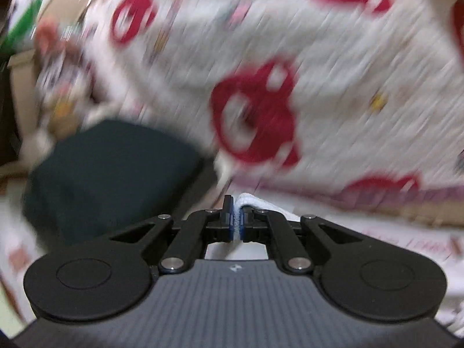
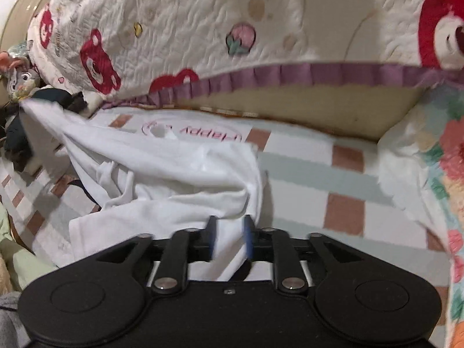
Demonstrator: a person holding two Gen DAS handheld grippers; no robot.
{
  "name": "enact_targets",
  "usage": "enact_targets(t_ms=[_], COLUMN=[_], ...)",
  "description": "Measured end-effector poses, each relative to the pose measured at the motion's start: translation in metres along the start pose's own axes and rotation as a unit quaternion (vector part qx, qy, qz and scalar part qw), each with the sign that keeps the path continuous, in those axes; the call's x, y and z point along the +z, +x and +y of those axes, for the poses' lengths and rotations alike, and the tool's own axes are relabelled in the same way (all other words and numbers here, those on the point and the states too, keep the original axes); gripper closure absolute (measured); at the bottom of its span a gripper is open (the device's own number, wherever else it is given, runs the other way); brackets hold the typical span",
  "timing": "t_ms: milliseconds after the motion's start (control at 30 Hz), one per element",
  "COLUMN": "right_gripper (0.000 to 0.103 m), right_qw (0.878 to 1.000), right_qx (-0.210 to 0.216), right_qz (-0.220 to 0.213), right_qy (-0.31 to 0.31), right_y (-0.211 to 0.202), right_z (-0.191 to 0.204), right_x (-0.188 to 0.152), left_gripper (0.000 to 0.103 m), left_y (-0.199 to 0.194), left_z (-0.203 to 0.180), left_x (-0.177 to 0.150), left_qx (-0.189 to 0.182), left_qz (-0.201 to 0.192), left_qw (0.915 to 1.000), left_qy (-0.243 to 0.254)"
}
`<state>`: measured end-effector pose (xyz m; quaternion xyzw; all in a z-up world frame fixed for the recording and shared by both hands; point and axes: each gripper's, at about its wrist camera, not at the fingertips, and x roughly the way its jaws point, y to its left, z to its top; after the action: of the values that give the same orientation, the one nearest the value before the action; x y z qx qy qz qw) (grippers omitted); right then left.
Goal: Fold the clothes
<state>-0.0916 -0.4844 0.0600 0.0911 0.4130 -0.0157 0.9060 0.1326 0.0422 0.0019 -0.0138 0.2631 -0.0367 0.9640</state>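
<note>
A white garment (image 2: 162, 171) lies crumpled on the checked bed sheet (image 2: 304, 171), stretched from the far left toward my right gripper. My right gripper (image 2: 230, 232) has its jaws partly apart with a fold of the white cloth hanging between them. In the left wrist view my left gripper (image 1: 238, 217) is shut on a thin edge of the white garment (image 1: 255, 201). That view is heavily blurred.
A white quilt with red bear prints and a purple frill (image 2: 203, 43) is heaped behind the garment. A dark folded garment (image 1: 110, 174) lies left of my left gripper. Plush toys (image 2: 20, 78) and dark clothes sit far left. A flowered blanket (image 2: 443, 159) lies at right.
</note>
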Motion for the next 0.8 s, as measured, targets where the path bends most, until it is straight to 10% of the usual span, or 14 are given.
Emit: enact_targets(t_ms=[200, 333, 600, 800], right_gripper=[0.054, 0.042, 0.042, 0.042], right_qw=[0.996, 0.994, 0.988, 0.99], right_qx=[-0.036, 0.026, 0.096, 0.091], right_qz=[0.009, 0.013, 0.101, 0.102], right_qy=[0.078, 0.107, 0.061, -0.036], right_y=[0.014, 0.015, 0.037, 0.043], right_z=[0.014, 0.025, 0.081, 0.125], right_x=[0.009, 0.012, -0.006, -0.009], left_gripper=[0.1, 0.1, 0.099, 0.099], left_y=[0.031, 0.038, 0.041, 0.028], left_z=[-0.017, -0.025, -0.011, -0.016], left_x=[-0.027, -0.031, -0.023, -0.01], left_qx=[-0.009, -0.009, 0.027, 0.074], left_qz=[0.08, 0.081, 0.042, -0.061], left_qw=[0.9964, 0.9963, 0.9986, 0.9919], left_qy=[0.027, 0.028, 0.02, 0.083])
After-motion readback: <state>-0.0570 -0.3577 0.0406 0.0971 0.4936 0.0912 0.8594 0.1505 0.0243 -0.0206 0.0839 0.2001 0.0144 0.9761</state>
